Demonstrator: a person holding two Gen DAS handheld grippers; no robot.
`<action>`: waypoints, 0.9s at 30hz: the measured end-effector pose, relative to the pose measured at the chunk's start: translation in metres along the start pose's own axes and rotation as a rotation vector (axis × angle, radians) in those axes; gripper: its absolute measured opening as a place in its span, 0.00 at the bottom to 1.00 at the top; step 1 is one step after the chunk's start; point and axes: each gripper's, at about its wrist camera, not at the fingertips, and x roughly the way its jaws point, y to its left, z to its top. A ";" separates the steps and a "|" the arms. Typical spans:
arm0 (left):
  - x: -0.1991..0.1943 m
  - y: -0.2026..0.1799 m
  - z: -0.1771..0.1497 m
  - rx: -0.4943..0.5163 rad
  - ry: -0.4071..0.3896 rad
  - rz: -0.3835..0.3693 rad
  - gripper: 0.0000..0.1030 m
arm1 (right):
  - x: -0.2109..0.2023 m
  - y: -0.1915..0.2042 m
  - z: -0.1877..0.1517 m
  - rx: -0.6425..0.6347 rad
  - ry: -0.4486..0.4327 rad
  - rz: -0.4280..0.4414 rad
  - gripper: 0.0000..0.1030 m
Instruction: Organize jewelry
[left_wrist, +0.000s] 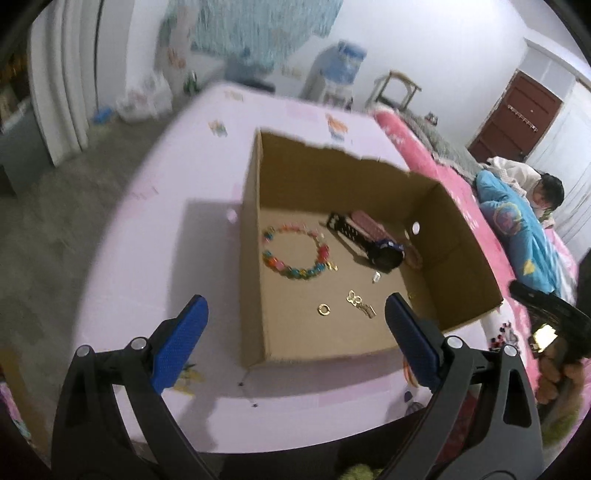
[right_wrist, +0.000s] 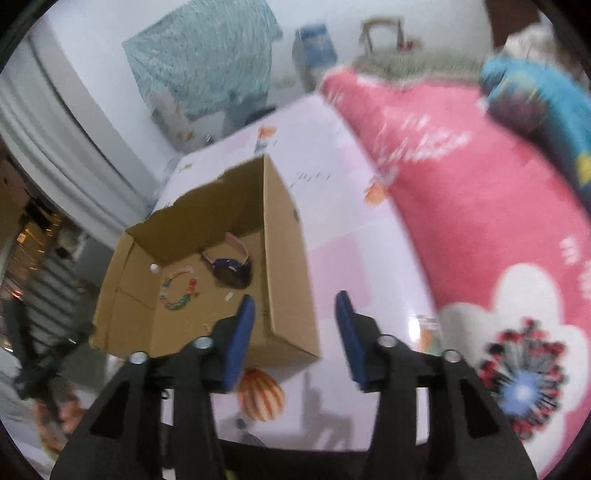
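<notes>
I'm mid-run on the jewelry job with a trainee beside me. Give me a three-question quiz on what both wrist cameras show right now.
1. True or false: the colourful bead bracelet lies inside the cardboard box.
2. Multiple choice: what is between the blue fingers of the left gripper? A) a gold ring B) a watch C) nothing
3. Fill in: the right gripper hangs over the box's near ____.

Key:
1. True; it lies on the box floor, left of the dark watch.
2. C; the fingers stand wide apart, and the gold ring rests on the box floor beyond them.
3. Corner; its fingers are apart and empty.
</notes>
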 end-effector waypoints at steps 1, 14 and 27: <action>-0.007 -0.002 -0.001 0.011 -0.018 0.016 0.90 | -0.014 0.006 -0.007 -0.025 -0.041 -0.024 0.59; -0.072 -0.020 -0.061 0.047 -0.120 0.243 0.92 | -0.054 0.065 -0.085 -0.210 -0.149 -0.118 0.94; -0.036 -0.039 -0.093 0.132 -0.048 0.360 0.92 | -0.022 0.078 -0.114 -0.193 -0.084 -0.249 0.94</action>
